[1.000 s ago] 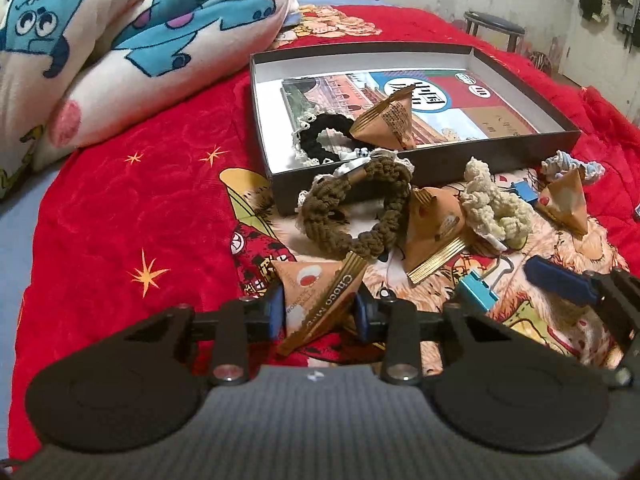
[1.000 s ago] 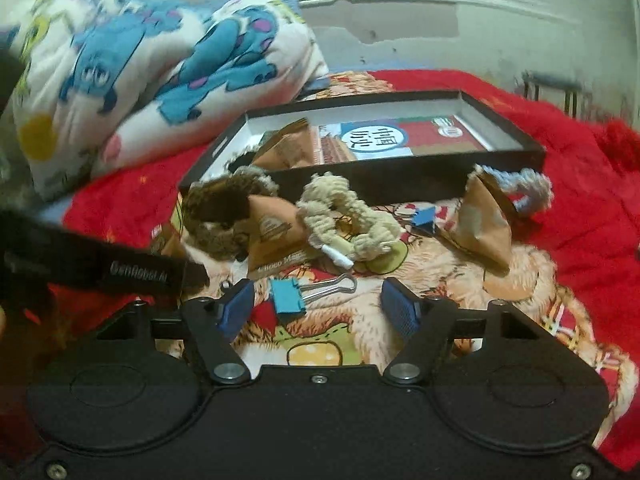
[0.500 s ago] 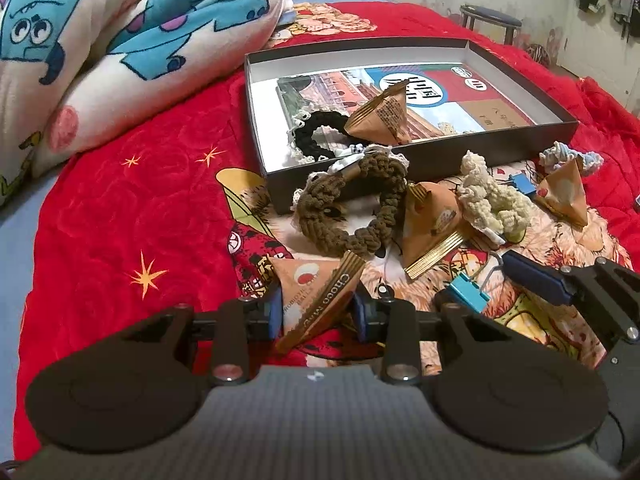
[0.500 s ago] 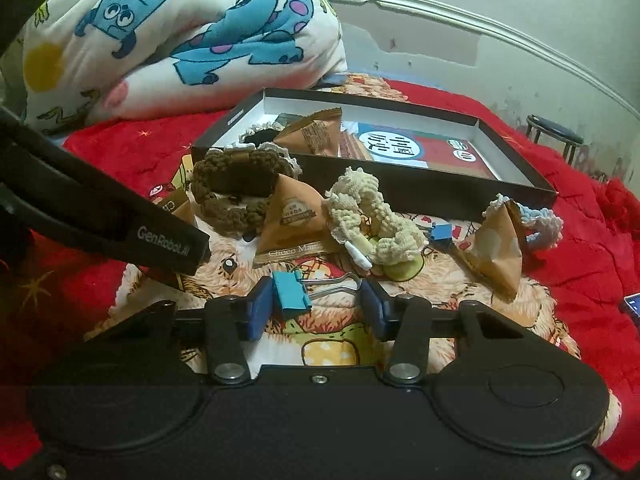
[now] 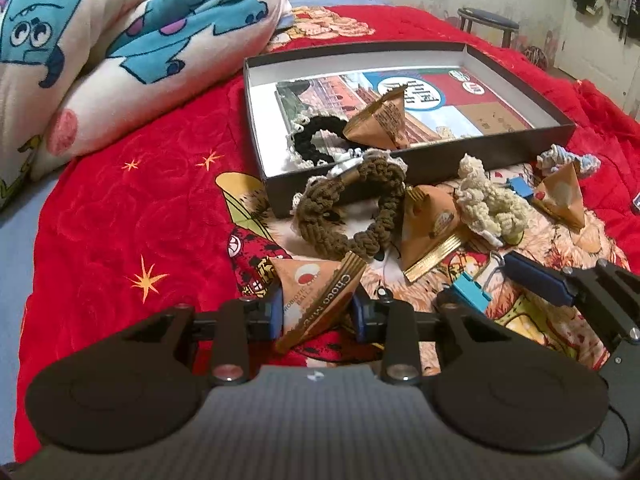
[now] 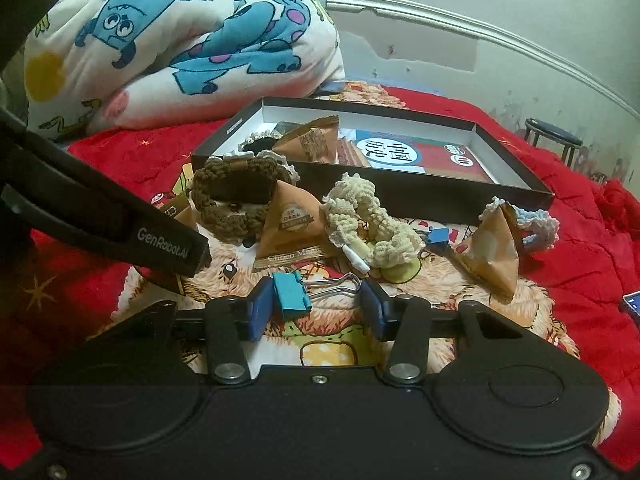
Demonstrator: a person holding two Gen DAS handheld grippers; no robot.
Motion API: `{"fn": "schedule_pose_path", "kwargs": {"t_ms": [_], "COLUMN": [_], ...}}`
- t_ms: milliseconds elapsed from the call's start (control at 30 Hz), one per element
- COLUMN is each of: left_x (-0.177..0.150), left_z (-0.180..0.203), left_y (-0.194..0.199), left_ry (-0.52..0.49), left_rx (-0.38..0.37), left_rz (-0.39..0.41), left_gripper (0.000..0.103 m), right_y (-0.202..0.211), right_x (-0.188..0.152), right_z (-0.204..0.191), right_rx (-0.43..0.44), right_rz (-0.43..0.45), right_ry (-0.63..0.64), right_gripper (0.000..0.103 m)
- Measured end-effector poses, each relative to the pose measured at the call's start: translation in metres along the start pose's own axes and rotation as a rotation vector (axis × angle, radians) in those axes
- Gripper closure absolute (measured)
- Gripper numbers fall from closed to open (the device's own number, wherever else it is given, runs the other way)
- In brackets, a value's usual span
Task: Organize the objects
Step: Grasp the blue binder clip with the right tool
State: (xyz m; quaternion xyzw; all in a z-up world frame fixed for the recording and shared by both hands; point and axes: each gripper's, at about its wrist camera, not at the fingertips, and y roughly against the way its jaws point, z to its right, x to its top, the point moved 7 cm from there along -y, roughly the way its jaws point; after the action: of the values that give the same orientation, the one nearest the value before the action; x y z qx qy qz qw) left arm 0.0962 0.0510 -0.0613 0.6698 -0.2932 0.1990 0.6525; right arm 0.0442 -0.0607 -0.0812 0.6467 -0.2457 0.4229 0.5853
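Observation:
My left gripper (image 5: 318,312) is shut on a brown triangular snack packet (image 5: 316,292) low over the red bedspread. My right gripper (image 6: 316,308) is shut on a blue binder clip (image 6: 290,296): one pad is on its body, the other on its wire handles. Beyond both lies the black shallow box (image 5: 420,168), which holds a black scrunchie (image 5: 316,140), another packet (image 5: 380,120) and a printed booklet. In front of the box lie a brown scrunchie (image 5: 352,208), a cream scrunchie (image 5: 488,204) and two more packets (image 5: 432,224) (image 5: 560,196).
A rolled cartoon quilt (image 5: 120,40) fills the far left. A light blue scrunchie (image 5: 568,160) and a small blue clip (image 5: 520,188) lie by the box's right corner. A stool (image 5: 486,20) stands by the wall. A phone corner (image 6: 632,302) shows at the right edge.
The right jaws have closed from wide apart onto the blue binder clip, and that view has tilted. The left gripper keeps its hold on the packet in the same place.

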Motion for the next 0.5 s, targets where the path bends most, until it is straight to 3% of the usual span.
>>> {"fn": "schedule_pose_path", "kwargs": {"t_ms": [133, 267, 500], "left_x": [0.004, 0.007, 0.011], "left_z": [-0.007, -0.014, -0.012], "left_y": [0.006, 0.009, 0.014], "left_ry": [0.023, 0.076, 0.073], "left_rx": [0.045, 0.034, 0.025], "left_rz": [0.048, 0.065, 0.101], "left_gripper": [0.067, 0.067, 0.067], "right_y": [0.002, 0.003, 0.005], "right_x": [0.001, 0.002, 0.002], "right_z": [0.009, 0.013, 0.017], "right_rx": [0.016, 0.026, 0.05], "right_rz": [0.009, 0.018, 0.027], "right_ry": [-0.061, -0.094, -0.129], "right_gripper": [0.057, 0.057, 0.057]}}
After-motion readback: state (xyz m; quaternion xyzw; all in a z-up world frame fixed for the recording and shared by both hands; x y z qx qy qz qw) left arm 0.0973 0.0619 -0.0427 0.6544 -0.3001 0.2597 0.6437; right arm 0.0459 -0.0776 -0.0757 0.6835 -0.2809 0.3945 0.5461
